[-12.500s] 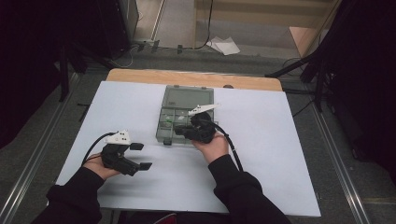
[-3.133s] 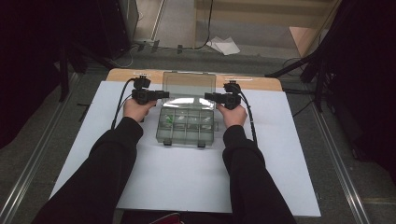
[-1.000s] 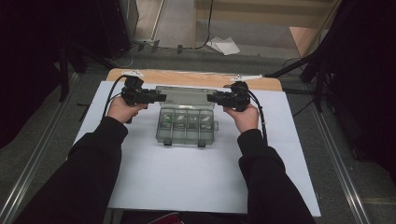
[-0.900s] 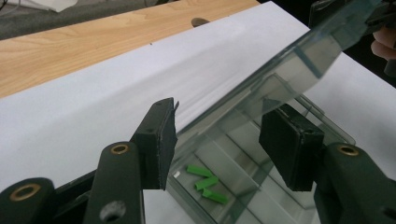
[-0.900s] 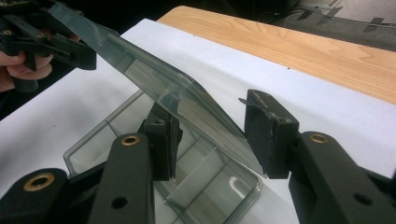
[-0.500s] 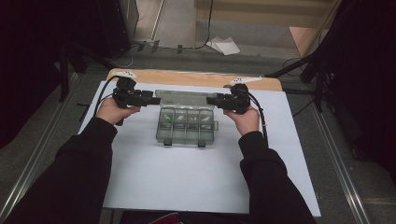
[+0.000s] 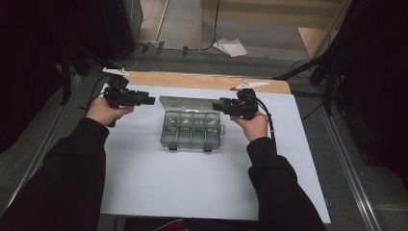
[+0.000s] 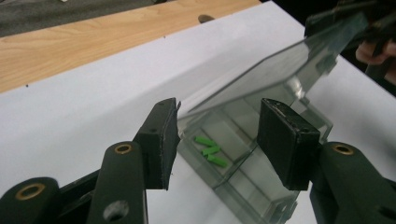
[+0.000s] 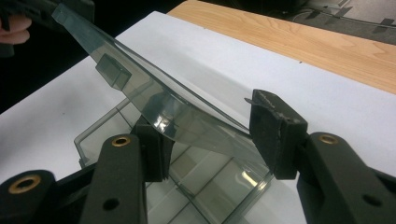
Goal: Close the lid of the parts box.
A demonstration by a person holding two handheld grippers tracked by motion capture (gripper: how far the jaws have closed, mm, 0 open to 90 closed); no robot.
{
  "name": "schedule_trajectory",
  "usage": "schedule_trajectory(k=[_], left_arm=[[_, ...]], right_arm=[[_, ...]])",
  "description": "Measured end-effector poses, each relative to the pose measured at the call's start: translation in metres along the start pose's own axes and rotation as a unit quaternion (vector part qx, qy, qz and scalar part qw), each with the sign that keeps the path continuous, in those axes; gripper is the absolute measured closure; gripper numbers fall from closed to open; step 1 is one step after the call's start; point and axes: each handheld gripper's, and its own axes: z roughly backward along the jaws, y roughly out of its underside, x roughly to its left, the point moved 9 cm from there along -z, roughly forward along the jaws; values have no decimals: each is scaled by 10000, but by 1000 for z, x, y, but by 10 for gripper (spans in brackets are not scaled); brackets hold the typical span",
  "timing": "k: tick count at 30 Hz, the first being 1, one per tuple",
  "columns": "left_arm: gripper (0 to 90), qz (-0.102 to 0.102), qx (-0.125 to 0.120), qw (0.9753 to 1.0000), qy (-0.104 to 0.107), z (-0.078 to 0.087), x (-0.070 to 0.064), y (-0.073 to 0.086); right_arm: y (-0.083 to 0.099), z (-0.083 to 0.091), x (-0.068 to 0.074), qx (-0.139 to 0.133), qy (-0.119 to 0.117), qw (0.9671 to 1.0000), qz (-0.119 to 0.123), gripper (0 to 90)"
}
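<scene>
A white sheet (image 7: 202, 192) covers most of the table, with a strip of bare wooden tabletop (image 7: 192, 81) showing along its far edge. Near the middle of the sheet, toward the far side, sits the clear compartment box (image 7: 191, 131), its base flat on the sheet and divided into small cells. The hinged lid (image 7: 190, 102) stands raised behind the base, tilted back (in both gripper views it slopes up and away over the compartments).

The left gripper (image 7: 144, 100) is held just left of the lid's far edge, pointing inward at it. In the left gripper view its 2 jaws stand wide apart with nothing between the pads; the lid's near corner lies just beyond them, and I cannot tell whether it touches either pad.

The right gripper (image 7: 219, 104) is at the lid's right end. In the right gripper view its jaws are also spread, and the lid's edge passes between them, close against the left pad while the right pad stands clear of it.

Inside 1 compartment lie 3 small green pieces (image 8: 210, 152), side by side.
</scene>
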Motion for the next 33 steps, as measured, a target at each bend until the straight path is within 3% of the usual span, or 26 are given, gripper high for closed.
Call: schedule_trajectory(k=[1,10,15,18,23,27,33], left_arm=[[517,-53,-16,10000,-42,0,-1,-3],[649,-247,-32,9997,-53,-12,-21,-22],[704,-164,-57,9998,-58,-16,-22,-25],[725,57,202,9998,19,-20,-23,-21],[877,-36,265,9996,92,-24,-29,-19],[884,-267,109,9994,198,-26,-34,-20],[885,-290,87,9993,221,-30,-37,-18]], right_arm=[[0,0,0,2,-2,10000,12,515],[2,1,1,34,14,10000,63,501],[2,0,0,41,5,10000,61,496],[2,0,1,35,-4,10000,71,493],[5,1,1,119,-10,9999,89,464],[6,2,1,170,-88,9998,-12,389],[13,7,2,289,-39,9996,43,360]])
